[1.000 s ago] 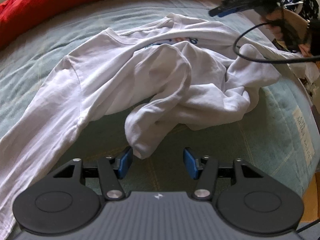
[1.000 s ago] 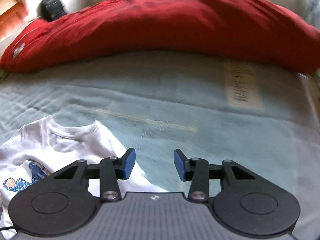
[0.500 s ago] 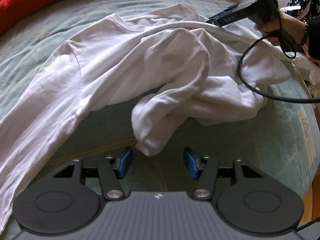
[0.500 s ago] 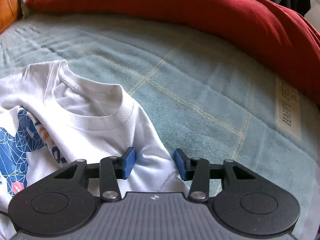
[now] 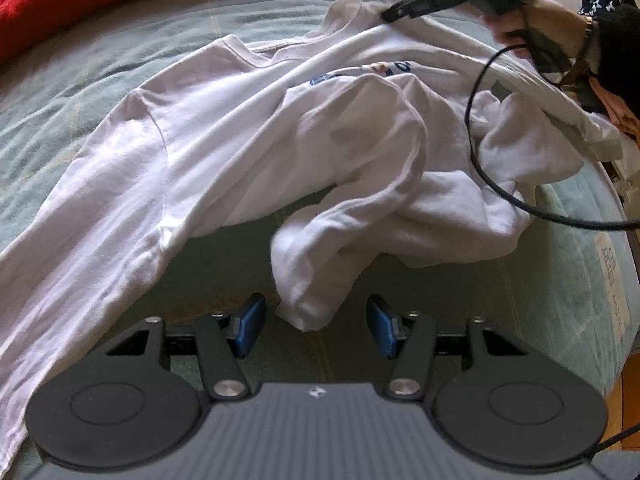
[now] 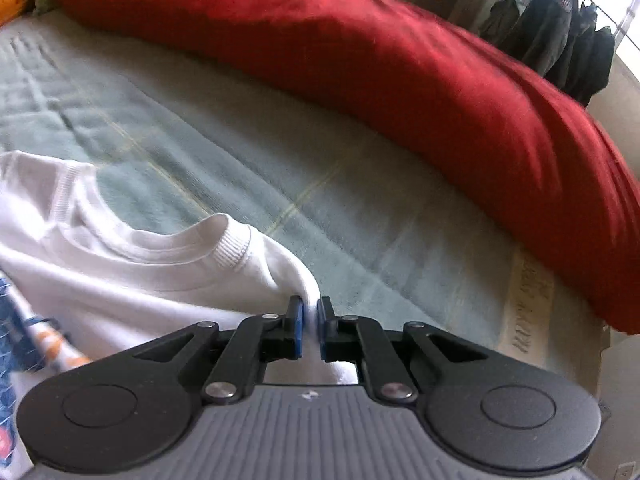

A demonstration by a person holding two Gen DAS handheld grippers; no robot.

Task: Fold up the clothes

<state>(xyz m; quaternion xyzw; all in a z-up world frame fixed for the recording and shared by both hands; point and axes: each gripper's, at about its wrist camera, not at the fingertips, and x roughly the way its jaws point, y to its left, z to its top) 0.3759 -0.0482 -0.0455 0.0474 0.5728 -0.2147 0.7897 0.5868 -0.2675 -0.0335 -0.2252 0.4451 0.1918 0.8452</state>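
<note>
A white long-sleeved shirt (image 5: 240,140) with a blue print lies crumpled on the teal bed cover (image 5: 80,80). In the left wrist view, my left gripper (image 5: 316,322) stands open just above the bed. A bunched sleeve end (image 5: 308,288) hangs between its blue pads without touching them. In the right wrist view, my right gripper (image 6: 311,316) is shut on the white shirt (image 6: 160,272), pinching a fold at the shoulder just right of the ribbed collar (image 6: 224,240). From the left wrist view, the right gripper (image 5: 390,14) sits at the shirt's far edge, held by a hand (image 5: 552,16).
A long red blanket (image 6: 400,60) lies along the far side of the bed. A black cable (image 5: 480,160) loops over the shirt's right part. Dark clothes (image 6: 560,20) hang beyond the bed, and the bed's edge (image 5: 624,240) runs down the right.
The right gripper came down onto the shirt's shoulder beside the collar, and its jaws shut on the fabric. The left gripper stayed open over the sleeve end.
</note>
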